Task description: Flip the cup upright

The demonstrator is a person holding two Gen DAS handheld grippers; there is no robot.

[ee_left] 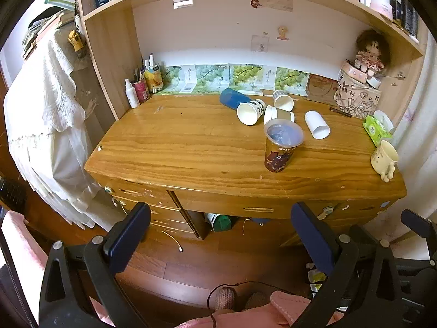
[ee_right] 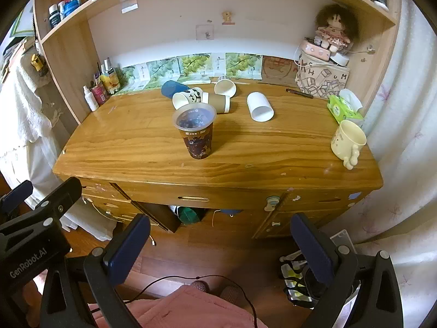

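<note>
White cup (ee_right: 260,106): lay on its side, upper centre of the right view, mouth toward camera.
Nearer: right hand-held gripper (ee_right: 218,248), jaws wide, empty.
Left hand-held gripper (ee_left: 221,235): wide, empty.

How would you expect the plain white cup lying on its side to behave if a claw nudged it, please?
The plain white cup lies on its side on the smooth desk, so it would probably roll. It looks thin-walled and empty, likely light and easily squashed.
</note>
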